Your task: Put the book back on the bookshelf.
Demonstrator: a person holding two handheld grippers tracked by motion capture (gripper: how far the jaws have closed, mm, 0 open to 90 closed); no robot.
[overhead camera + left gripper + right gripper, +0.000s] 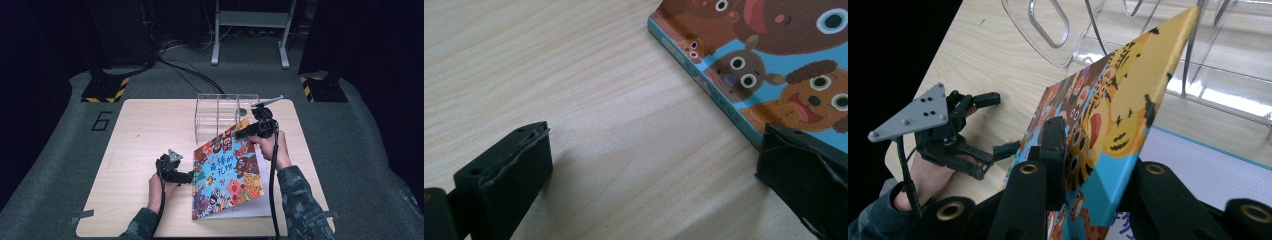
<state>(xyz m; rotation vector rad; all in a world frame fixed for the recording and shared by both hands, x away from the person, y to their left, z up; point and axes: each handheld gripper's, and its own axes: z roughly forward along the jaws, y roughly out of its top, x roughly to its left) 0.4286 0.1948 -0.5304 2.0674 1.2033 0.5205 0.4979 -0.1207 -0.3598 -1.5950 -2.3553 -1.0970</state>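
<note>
1. Jaws of the right gripper (248, 131) are clamped on the front cover of the picture book (227, 172), at its far corner; the right gripper view shows the cover (1118, 110) pinched between them and lifted off the white page beneath.
2. Jaws of the left gripper (191, 177) stand wide apart, nothing pinched; in the left gripper view one jaw sits on bare wood, the other by the book's spine edge (704, 82).
3. Picture book lies on the near right part of the bench (145, 135), spine toward the left gripper.
4. Clear acrylic rack (220, 112) stands just behind the book, near the bench's far edge.
</note>
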